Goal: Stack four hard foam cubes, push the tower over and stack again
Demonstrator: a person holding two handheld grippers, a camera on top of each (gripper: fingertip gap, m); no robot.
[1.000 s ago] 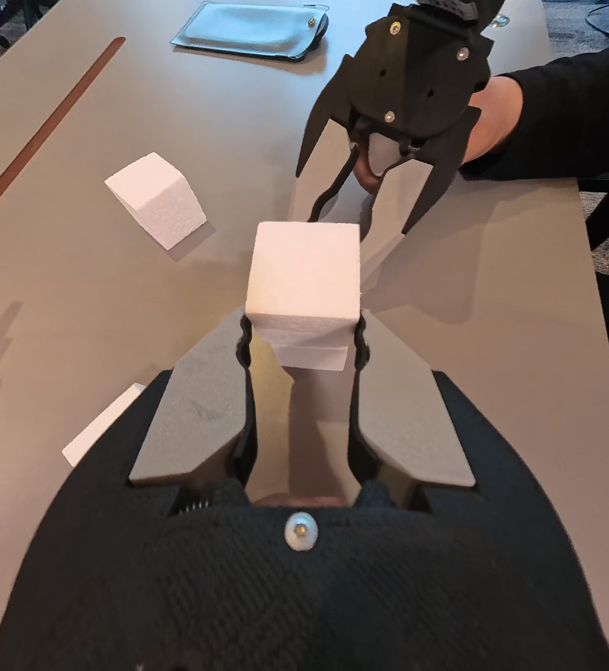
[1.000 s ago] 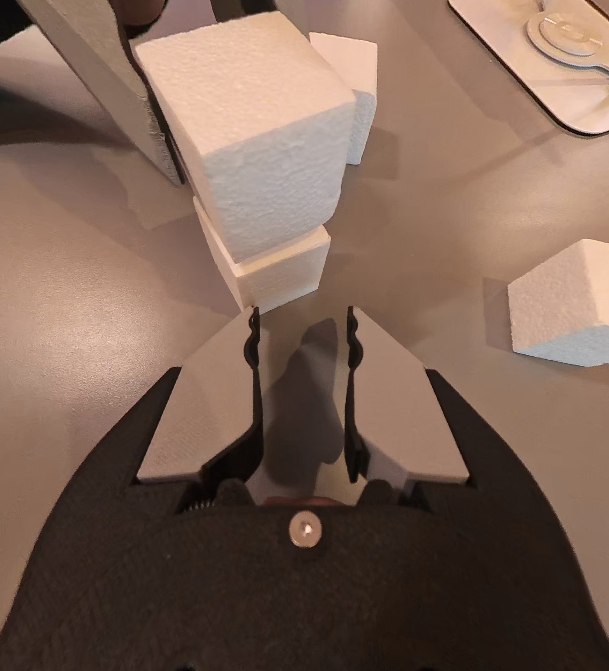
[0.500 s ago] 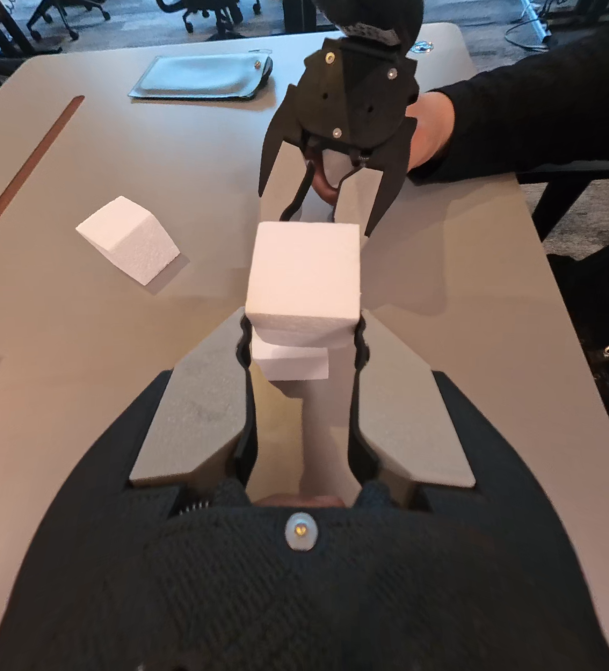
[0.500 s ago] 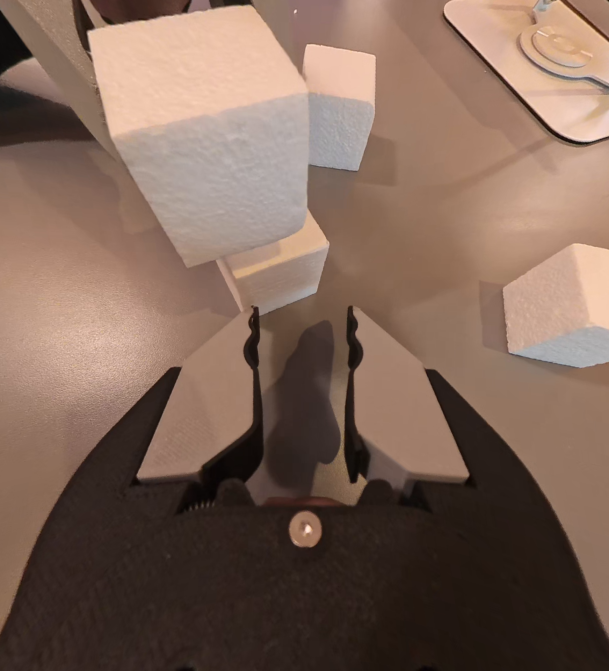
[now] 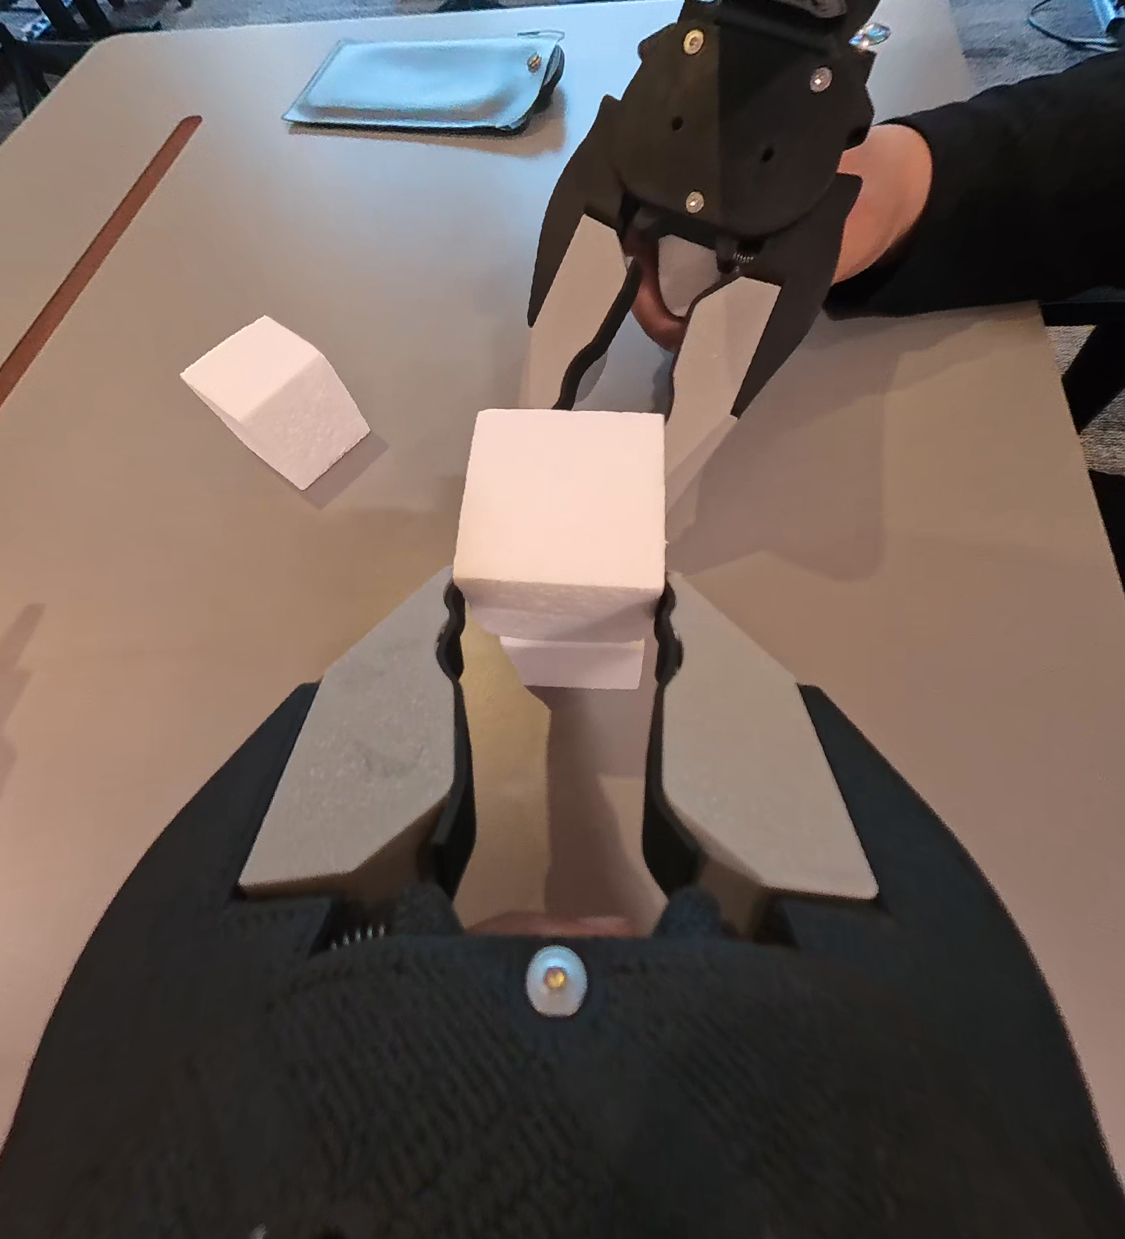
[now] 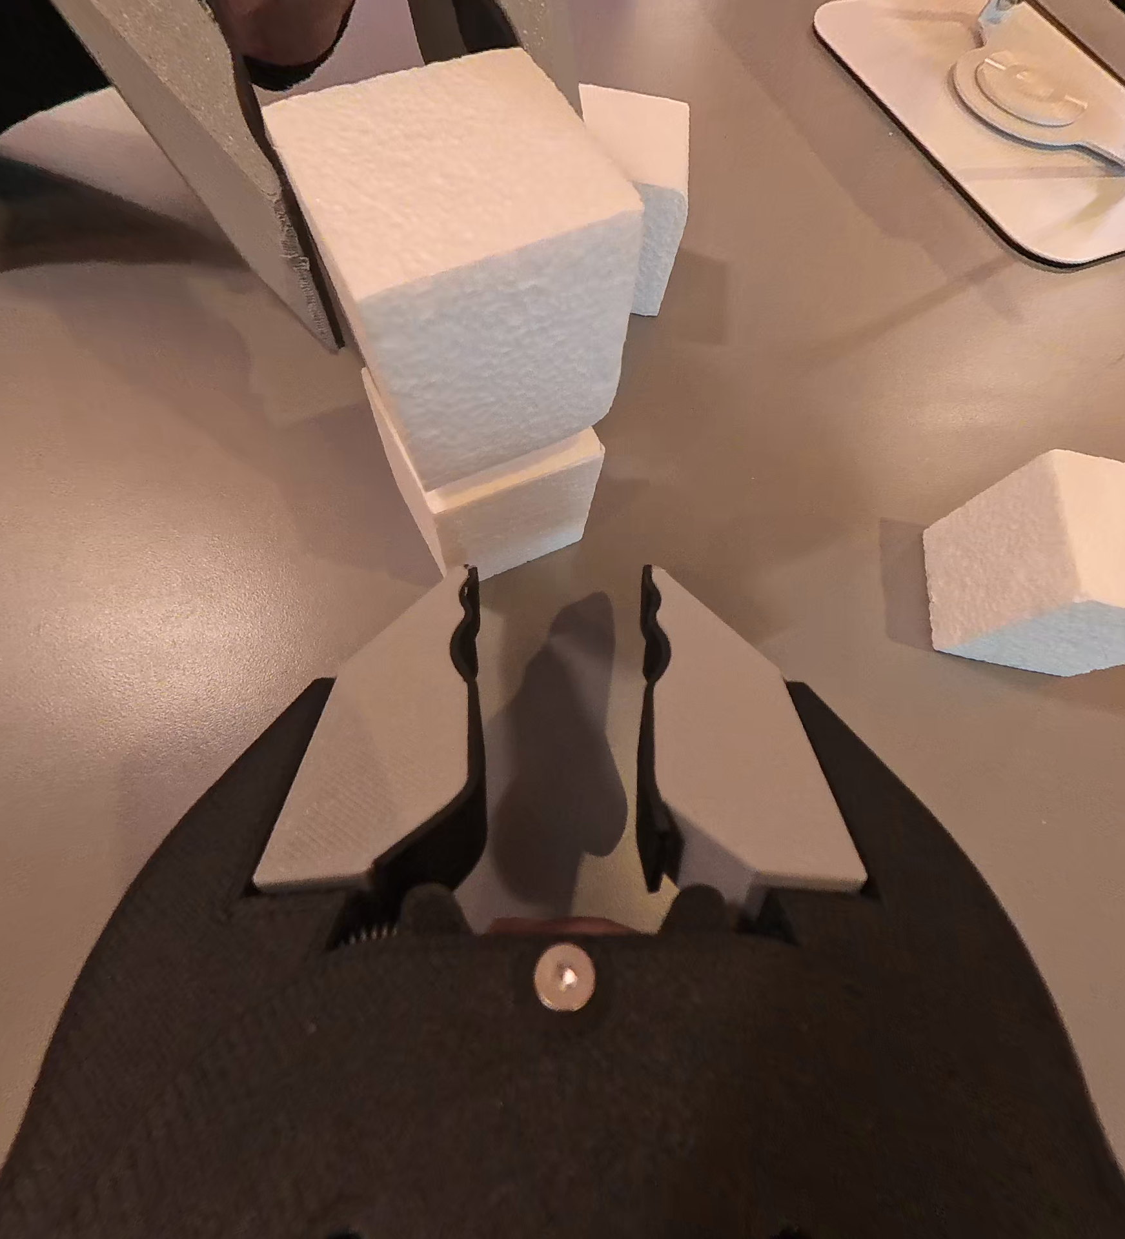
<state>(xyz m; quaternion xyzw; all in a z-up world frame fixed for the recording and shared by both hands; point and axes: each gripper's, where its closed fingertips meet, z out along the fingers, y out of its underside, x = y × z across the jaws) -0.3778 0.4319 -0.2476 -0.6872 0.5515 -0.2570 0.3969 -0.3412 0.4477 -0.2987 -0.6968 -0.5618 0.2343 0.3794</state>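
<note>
Loose foam cube [image 5: 276,399] lies far left on the tabletop [image 5: 144,637]. Centre: left hand-held gripper [image 5: 559,603] clamped on the upper cube [image 5: 563,499], which sits on the base cube [image 5: 573,664], slightly offset. Far right: right hand-held gripper [image 5: 647,402], fingers apart, empty, near the stack.

Both cams ride on the grippers and look down along their own fingers at the grey table [image 5: 881,603] from close up, facing each other from opposite sides, and both catch the two stacked white foam cubes [image 5: 563,499] [image 6: 479,268] right at their fingertips.
</note>
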